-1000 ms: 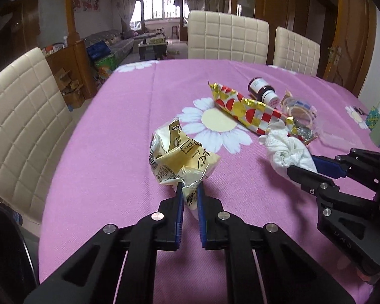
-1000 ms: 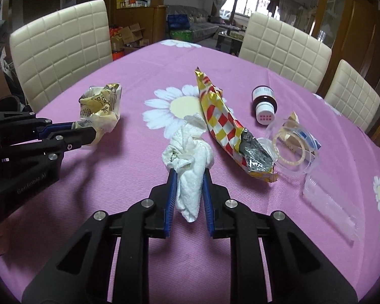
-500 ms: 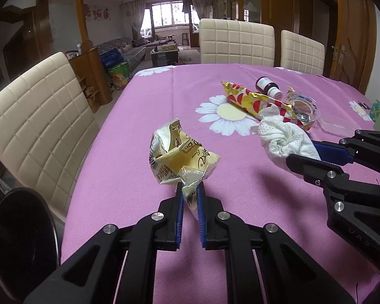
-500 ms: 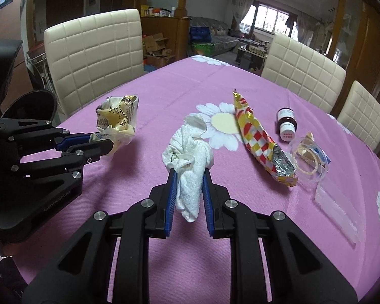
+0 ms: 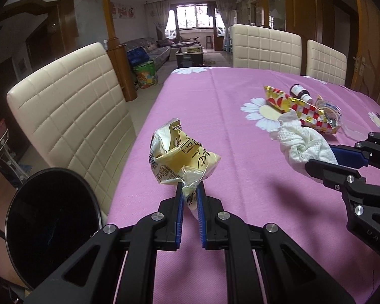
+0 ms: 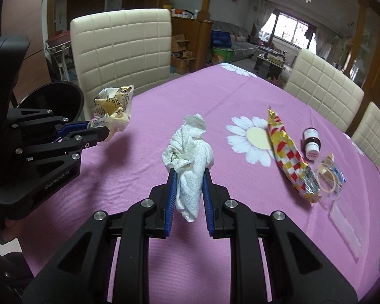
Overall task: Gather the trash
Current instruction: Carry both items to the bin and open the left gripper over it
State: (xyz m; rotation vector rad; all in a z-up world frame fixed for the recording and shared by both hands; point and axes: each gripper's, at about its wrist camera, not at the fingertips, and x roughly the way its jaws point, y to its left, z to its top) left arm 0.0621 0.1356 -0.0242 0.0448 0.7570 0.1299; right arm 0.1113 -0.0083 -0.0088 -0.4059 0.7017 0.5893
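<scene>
— What's over on the left?

— A round black bin point(image 5: 53, 225) beside a cream chair point(image 5: 71, 106), just off the edge of the bench point(image 5: 215, 106) with its pink daisy cloth. Next to it the left claw point(image 5: 190, 202) is clamped on a crumpled yellow wrapper point(image 5: 179, 159), lifted clear of the cloth; its shadow lies below.

— And the other hand?

— The right claw point(image 6: 188, 190) pinches a wadded white tissue point(image 6: 190, 157) between its blue pads, also off the cloth. The two claws sit near each other, side by side, both angled downward.

— Anything left lying further right?

— A red-and-gold checked wrapper point(image 6: 291, 159) lies flat past the daisy print. Just beside it are a small brown bottle point(image 6: 311, 143) and a tape roll point(image 6: 328, 177) in a clear holder, then a clear plastic strip point(image 6: 347, 225) near the bench's edge.
</scene>
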